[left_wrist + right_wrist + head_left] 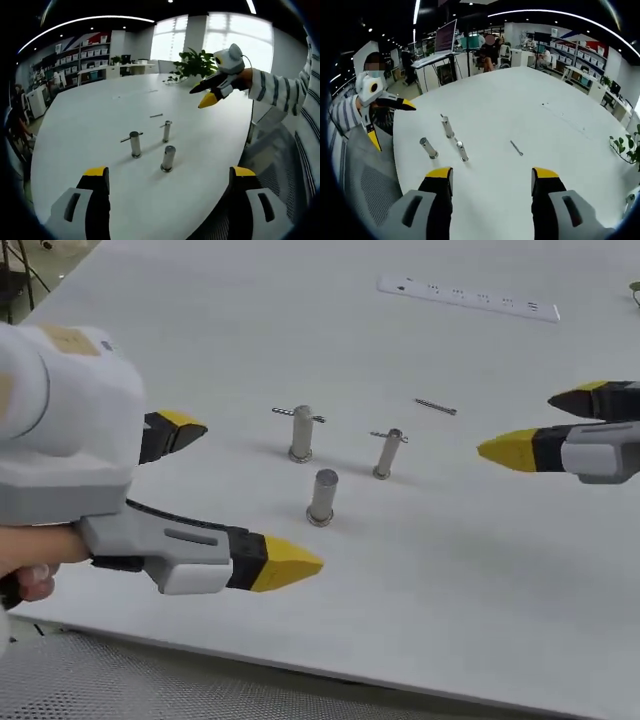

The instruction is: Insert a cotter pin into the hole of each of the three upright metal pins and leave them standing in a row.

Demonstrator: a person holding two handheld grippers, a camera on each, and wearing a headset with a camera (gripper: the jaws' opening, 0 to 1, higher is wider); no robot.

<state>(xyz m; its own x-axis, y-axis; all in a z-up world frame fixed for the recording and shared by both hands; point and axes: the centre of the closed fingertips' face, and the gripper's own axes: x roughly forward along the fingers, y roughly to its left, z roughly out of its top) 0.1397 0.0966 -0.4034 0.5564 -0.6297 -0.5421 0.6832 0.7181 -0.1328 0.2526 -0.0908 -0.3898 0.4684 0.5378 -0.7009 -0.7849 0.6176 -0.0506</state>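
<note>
Both grippers are spread wide and hold nothing. The left gripper (235, 495) is just left of the bare pin (322, 497); the right gripper (525, 425) is well off to that pin's right and a bit beyond it. All on a white table (450, 570). Two pins already carry cotter pins: the rear-left pin (301, 435) is behind the bare pin, the rear-right pin (388, 453) behind and right of it. The loose cotter pin (435, 407) lies flat, further behind-right of the bare pin and nearer the right gripper. Looks like two of three done, last pick next. Risks: the cotter pin is thin and flat on the table, so jaws may slip off it or flick it away. A wide jaw swinging close could topple the bare pin or its neighbours. The three stand in a triangle, not a row, so nudging them into line could tip one.
</note>
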